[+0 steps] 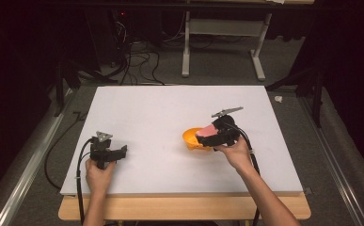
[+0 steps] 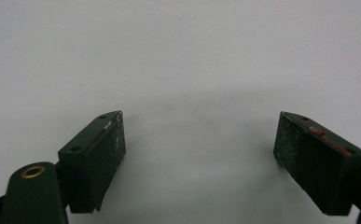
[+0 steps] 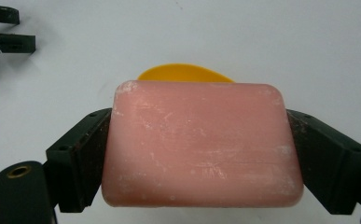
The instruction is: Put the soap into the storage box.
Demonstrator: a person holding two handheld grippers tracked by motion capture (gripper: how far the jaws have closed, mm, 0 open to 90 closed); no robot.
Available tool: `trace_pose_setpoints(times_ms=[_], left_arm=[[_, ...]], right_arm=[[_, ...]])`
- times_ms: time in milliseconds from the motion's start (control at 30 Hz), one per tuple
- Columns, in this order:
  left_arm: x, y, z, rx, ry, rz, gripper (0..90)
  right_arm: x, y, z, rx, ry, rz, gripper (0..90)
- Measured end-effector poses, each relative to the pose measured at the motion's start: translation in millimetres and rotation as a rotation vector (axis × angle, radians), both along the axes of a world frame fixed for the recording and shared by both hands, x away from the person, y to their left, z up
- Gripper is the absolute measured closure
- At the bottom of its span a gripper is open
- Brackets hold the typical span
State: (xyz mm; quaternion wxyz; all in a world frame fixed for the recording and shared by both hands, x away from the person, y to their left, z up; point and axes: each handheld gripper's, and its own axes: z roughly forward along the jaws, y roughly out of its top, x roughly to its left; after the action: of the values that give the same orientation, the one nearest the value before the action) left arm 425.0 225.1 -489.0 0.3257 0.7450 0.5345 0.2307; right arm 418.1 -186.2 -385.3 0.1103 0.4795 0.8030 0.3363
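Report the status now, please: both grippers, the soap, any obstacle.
Right gripper shut on pink soap bar, over orange bowl. Left gripper open, empty, on white table. No obstacle seen.

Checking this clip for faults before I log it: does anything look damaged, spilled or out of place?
Nothing stands out. The right tongs hold a pink soap bar squarely above the orange dish; its surface is only scuffed and whitish. The left tongs are open over the bare white table.

Bar (image 3: pixel 201 144) above bowl (image 1: pixel 193 139), right of left gripper (image 1: pixel 122 151).
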Motion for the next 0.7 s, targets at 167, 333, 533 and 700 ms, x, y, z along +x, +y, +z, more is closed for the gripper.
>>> trace_pose_setpoints(times_ms=[167,333,533,700], left_arm=[[0.0,0.0,0.0,0.000,0.000,0.000,17.0],[-0.1,0.0,0.0,0.000,0.000,0.000,17.0],[-0.1,0.0,0.0,0.000,0.000,0.000,17.0],[-0.1,0.0,0.0,0.000,0.000,0.000,17.0]], right_arm=[[4.8,1.9,-2.2,0.008,0.015,-0.018,13.6],[6.9,6.3,-5.4,-0.020,0.021,-0.033,13.6],[10.6,10.4,-10.8,-0.036,0.035,-0.043,13.6],[12.4,15.0,-12.7,-0.039,0.056,-0.040,13.6]])
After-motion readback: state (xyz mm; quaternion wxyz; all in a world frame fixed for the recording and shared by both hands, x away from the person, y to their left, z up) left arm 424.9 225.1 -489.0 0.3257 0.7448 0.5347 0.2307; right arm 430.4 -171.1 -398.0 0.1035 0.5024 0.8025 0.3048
